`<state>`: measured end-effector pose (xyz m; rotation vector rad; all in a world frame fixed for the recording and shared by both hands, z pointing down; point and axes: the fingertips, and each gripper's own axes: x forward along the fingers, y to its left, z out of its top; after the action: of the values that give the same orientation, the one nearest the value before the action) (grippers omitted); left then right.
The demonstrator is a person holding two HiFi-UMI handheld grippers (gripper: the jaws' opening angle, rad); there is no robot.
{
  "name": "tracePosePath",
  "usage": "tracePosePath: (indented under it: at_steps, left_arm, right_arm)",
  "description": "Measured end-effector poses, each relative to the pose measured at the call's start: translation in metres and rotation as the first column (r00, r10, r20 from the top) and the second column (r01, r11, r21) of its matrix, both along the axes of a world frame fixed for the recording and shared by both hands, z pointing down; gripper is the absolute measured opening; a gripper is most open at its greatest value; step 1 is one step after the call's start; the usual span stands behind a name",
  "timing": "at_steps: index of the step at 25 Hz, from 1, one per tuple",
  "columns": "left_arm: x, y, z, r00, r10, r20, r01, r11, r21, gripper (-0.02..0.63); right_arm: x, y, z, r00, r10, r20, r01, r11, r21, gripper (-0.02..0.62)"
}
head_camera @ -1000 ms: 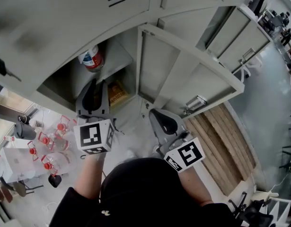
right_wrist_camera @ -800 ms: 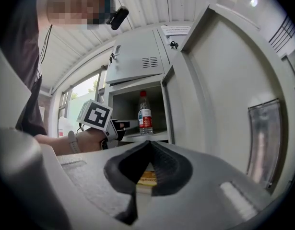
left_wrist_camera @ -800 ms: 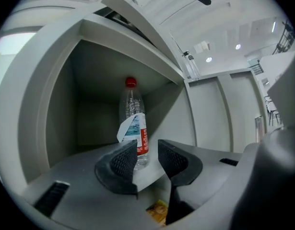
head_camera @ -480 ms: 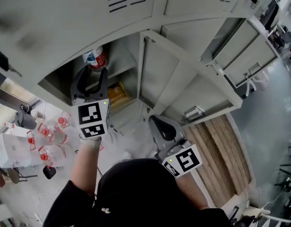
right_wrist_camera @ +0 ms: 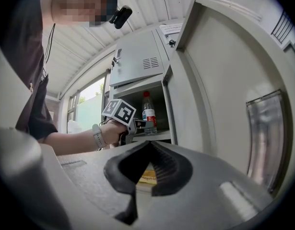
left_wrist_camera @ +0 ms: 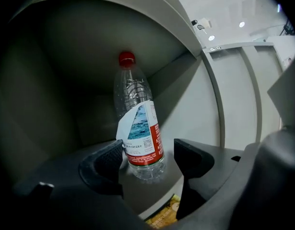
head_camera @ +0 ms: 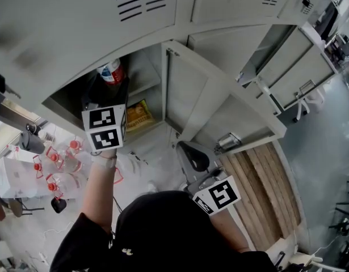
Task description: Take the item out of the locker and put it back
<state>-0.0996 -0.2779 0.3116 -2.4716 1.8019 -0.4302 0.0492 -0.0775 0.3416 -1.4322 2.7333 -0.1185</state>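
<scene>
- One water bottle (left_wrist_camera: 137, 133), clear with a red cap and a red-and-blue label, stands upright on the upper shelf (left_wrist_camera: 145, 193) inside the open locker (head_camera: 219, 103).
- One yellow packet (head_camera: 139, 115) lies in the compartment below that shelf.
- Two grippers are in view. The left gripper (left_wrist_camera: 148, 152) reaches into the locker. Its jaws have just been opening and now stand wide apart, one on each side of the bottle's lower part, with neither pad pressing on it.
- The right gripper (right_wrist_camera: 148, 147) waits outside, low before the locker. Its jaws are closed tip to tip and hold nothing.
- One grey locker door (head_camera: 188, 89) stands open beside the compartment, and more open doors (head_camera: 293, 55) show further right.
- The floor is pale, with a patch of wooden planks (head_camera: 265, 186) at the right and a cluster of clear, red-topped containers (head_camera: 61, 169) at the left; I cannot count them.
</scene>
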Motion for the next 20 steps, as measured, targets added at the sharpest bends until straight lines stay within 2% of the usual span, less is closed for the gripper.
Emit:
tracePosePath:
  at_steps: [12, 20]
  left_arm:
    - [-0.006, -0.023, 0.008, 1.000, -0.018, 0.025, 0.019, 0.999, -0.046, 0.344]
    - [-0.003, -0.021, 0.008, 1.000, 0.013, 0.017, -0.012, 0.998, -0.057, 0.317]
  right_arm:
    - [0.000, -0.001, 0.000, 1.000, -0.007, 0.001, 0.007, 1.000, 0.002, -0.003]
    - [-0.001, 0.003, -0.001, 1.000, -0.004, 0.003, 0.004, 1.000, 0.002, -0.003]
